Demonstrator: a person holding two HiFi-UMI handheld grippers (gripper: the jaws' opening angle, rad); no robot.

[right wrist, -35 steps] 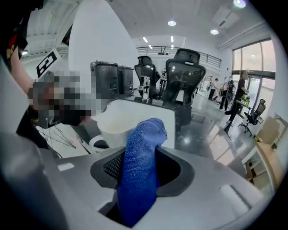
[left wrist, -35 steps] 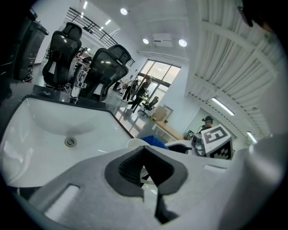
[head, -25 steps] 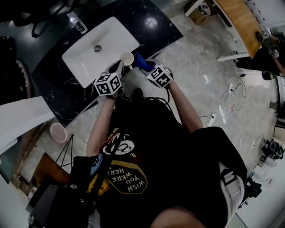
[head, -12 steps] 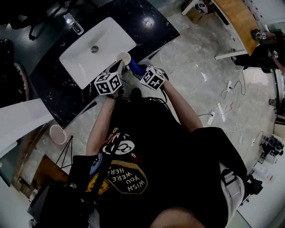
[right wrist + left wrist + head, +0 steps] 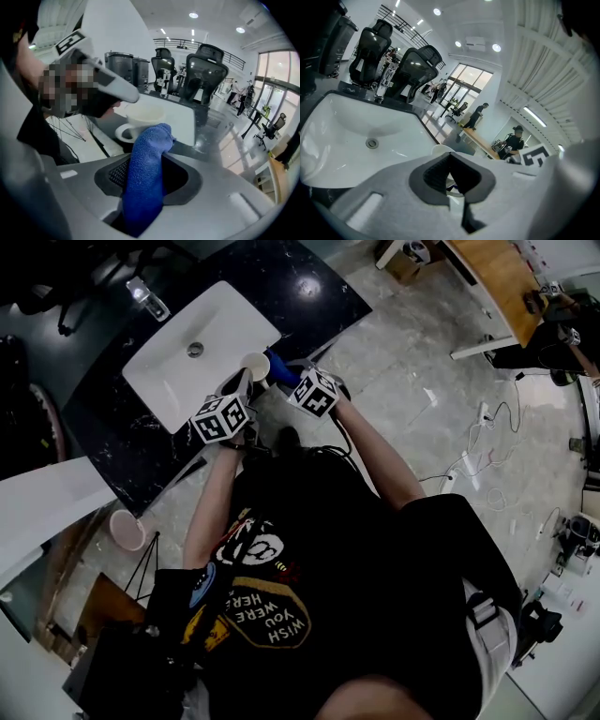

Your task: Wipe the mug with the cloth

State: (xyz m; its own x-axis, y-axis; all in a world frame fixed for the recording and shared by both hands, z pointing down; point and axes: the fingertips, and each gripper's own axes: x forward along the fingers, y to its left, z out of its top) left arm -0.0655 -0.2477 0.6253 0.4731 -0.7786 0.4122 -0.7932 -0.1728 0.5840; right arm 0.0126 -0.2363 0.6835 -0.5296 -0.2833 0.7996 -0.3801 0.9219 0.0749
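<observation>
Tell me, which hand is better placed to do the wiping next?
Right. The right gripper clamps the blue cloth, whose tip is almost at the mug. The left gripper is busy holding the mug by the sink.

The head view is dim and low in contrast: the person's black shirt (image 5: pixel 319 549) and the far left corner sink almost into black, while the white sink (image 5: pixel 155 381) and the pale floor (image 5: pixel 422 381) catch the overhead light. A small glare spot sits on the glossy dark counter (image 5: pixel 307 285) at its far end. Straight edges bow toward the corners. Both gripper views are much brighter, lit by round ceiling lights (image 5: pixel 437 11) and by far windows (image 5: pixel 464 79) that wash out to white. They are strongly fisheyed with dark rounded corners. The grey bodies of the left claw (image 5: pixel 451 171) and right claw (image 5: pixel 145 176), close to the lens, look soft.
</observation>
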